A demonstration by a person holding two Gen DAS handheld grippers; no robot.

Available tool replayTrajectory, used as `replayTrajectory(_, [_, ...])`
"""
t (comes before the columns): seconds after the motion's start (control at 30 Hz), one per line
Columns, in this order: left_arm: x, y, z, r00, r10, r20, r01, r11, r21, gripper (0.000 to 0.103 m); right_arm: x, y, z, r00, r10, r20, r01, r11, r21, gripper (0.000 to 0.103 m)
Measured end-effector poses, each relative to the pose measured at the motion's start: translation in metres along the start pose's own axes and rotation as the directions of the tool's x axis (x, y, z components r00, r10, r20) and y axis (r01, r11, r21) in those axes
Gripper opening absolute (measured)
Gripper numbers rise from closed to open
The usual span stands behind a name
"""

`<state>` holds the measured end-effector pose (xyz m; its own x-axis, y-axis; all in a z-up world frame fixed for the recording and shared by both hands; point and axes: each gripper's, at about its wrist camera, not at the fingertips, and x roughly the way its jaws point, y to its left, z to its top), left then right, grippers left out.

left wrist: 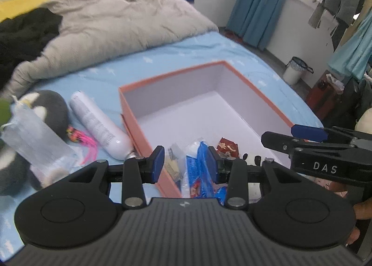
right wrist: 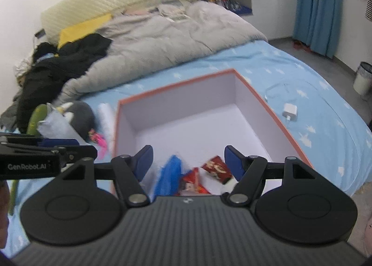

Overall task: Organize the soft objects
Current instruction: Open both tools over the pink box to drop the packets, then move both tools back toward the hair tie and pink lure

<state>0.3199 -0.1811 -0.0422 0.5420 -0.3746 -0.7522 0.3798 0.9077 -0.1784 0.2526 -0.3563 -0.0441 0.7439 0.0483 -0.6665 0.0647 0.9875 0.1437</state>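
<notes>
We find both the left gripper (left wrist: 185, 164) and right gripper (right wrist: 187, 163) with jaws apart, empty, above the orange box (left wrist: 260, 94) holding snack packets (right wrist: 216, 168) on the bed (right wrist: 302, 75).

Counts of things seen on and around the bed

One open orange box (right wrist: 274, 112) was counted, with one blue packet (right wrist: 168, 173) and two red packets (right wrist: 216, 168) seen near its front; to its left, one white bottle (left wrist: 97, 121), one grey plush toy (left wrist: 50, 108) and one clear bag (left wrist: 34, 135); to its right, one white charger (right wrist: 290, 111); far off, one waste bin (left wrist: 295, 70).
</notes>
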Motion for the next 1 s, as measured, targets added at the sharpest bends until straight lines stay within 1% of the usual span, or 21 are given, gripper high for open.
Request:
replayTrajectory(0.13, [-0.037,0.012,-0.008,0.998,-0.01,0.054,0.011,1.0,-0.02,0.045,-0.022,0.021,0.002,0.998,0.036,0.053,-0.035,0.999,-0.026,0.07])
replayTrajectory(0.3, [-0.083,0.029,-0.023,0.991,0.021,0.131,-0.017,0.999,-0.029,0.045,-0.05,0.048,0.001,0.989,0.075,0.126,-0.066,0.995,-0.069,0.07])
replayTrajectory(0.43, [-0.112,0.041,-0.041,0.984,0.043,0.174,-0.037,0.998,-0.042,0.045,-0.068,0.068,-0.005,0.979,0.106,0.174,-0.088,0.991,-0.104,0.07])
replayTrajectory(0.6, [-0.139,0.053,-0.069,0.976,0.068,0.208,-0.057,0.997,-0.056,0.045,-0.084,0.088,-0.019,0.966,0.153,0.209,-0.129,0.984,-0.124,0.07])
replayTrajectory(0.7, [-0.153,0.059,-0.083,0.971,0.076,0.228,-0.063,0.996,-0.067,0.045,-0.092,0.099,-0.03,0.96,0.166,0.224,-0.137,0.981,-0.141,0.07])
replayTrajectory(0.83, [-0.165,0.062,-0.099,0.961,0.114,0.251,-0.1,0.993,-0.067,0.045,-0.094,0.114,-0.043,0.954,0.178,0.241,-0.14,0.976,-0.168,0.07])
replayTrajectory(0.9, [-0.171,0.065,-0.109,0.957,0.129,0.261,-0.109,0.99,-0.088,0.045,-0.092,0.121,-0.051,0.953,0.191,0.236,-0.154,0.974,-0.168,0.07])
replayTrajectory(1.0, [-0.178,0.073,-0.125,0.955,0.137,0.263,-0.108,0.987,-0.123,0.045,-0.09,0.128,-0.062,0.951,0.21,0.228,-0.175,0.971,-0.163,0.07])
